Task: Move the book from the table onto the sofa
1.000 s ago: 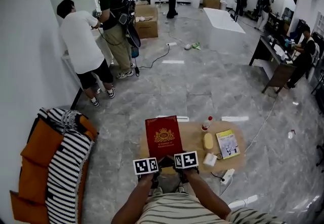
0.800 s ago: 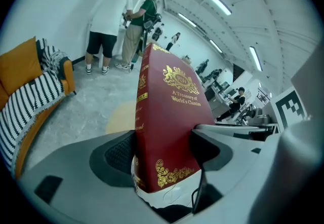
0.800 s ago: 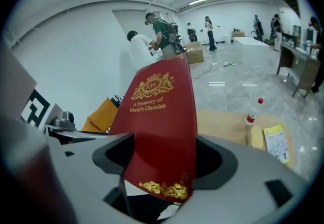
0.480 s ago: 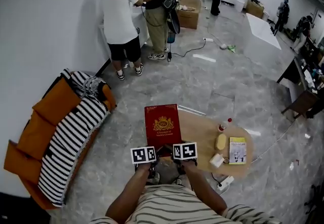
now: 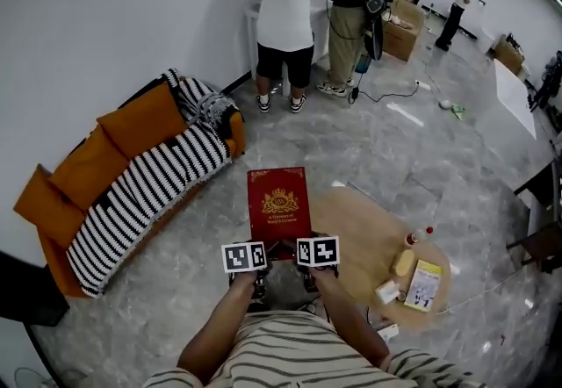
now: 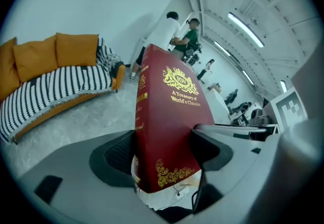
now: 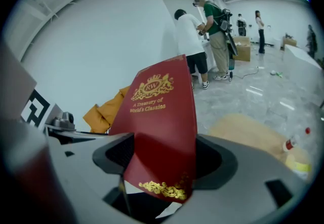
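Observation:
A dark red hardback book [image 5: 279, 200] with gold print hangs in the air over the floor, just left of the round wooden table [image 5: 360, 233]. Both grippers hold its near edge: my left gripper [image 5: 256, 255] is shut on the near left corner and my right gripper [image 5: 307, 250] on the near right corner. In the left gripper view the book [image 6: 167, 111] stands clamped between the pads, and my left gripper [image 6: 162, 152] points toward the sofa [image 6: 50, 81]. In the right gripper view my right gripper [image 7: 164, 159] pinches the book [image 7: 159, 111]. The orange sofa [image 5: 79, 171] with a striped throw stands along the left wall.
On the table lie a yellow booklet [image 5: 425, 283], a red-capped bottle [image 5: 420, 237], a yellow object [image 5: 403, 262] and a small white box [image 5: 386, 291]. Two people [image 5: 285, 9] stand at the wall beyond the sofa. Cardboard boxes [image 5: 404, 37] and a cable lie farther back.
The view has swung left and the sofa has come closer to the middle. The book, still held by both grippers, has moved left off the table toward the sofa.

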Motion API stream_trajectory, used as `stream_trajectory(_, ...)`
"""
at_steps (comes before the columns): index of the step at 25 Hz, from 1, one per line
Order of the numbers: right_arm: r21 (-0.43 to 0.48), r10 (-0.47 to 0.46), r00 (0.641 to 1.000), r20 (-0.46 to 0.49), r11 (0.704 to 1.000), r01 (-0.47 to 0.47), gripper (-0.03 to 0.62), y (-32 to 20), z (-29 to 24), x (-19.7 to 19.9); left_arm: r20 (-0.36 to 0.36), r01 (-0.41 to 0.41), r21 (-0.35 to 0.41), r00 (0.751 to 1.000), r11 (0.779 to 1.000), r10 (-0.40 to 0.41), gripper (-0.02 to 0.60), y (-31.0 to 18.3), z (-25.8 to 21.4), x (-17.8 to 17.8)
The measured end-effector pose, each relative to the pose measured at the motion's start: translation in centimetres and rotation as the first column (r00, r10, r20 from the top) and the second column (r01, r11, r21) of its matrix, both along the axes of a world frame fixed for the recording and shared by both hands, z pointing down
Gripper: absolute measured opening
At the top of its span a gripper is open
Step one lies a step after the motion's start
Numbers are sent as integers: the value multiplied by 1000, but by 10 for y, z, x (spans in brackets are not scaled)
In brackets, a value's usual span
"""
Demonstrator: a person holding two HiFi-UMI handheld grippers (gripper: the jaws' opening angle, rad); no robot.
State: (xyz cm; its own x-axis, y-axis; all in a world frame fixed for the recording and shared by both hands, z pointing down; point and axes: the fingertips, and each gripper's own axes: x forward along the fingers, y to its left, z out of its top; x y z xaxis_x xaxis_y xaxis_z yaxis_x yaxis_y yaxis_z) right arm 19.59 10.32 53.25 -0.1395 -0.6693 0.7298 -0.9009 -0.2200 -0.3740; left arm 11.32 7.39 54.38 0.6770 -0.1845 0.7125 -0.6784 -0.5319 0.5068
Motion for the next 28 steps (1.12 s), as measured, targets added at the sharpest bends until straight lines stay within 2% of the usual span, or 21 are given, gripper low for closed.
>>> stream_trajectory(5, -9, -120, 993, -11, 993, 119, 360, -39, 3, -51, -8, 123, -16, 992, 992, -123, 347, -29, 5, -55)
stream_trajectory(10, -14, -226, 974, -20, 974, 226, 360, -77, 1, -102, -17, 230, -24, 973, 973, -231, 347, -57, 3, -107)
stream_trajectory(21, -7, -436, 900, -26, 900, 436, 360, -174, 7, -231, -21, 444, -22, 896, 896, -444, 347, -134, 9, -235)
stream_trajectory(28, -16, -513, 857, -45, 858, 513, 360, -217, 5, -297, -29, 524, -46, 850, 850, -526, 347, -168, 9, -301)
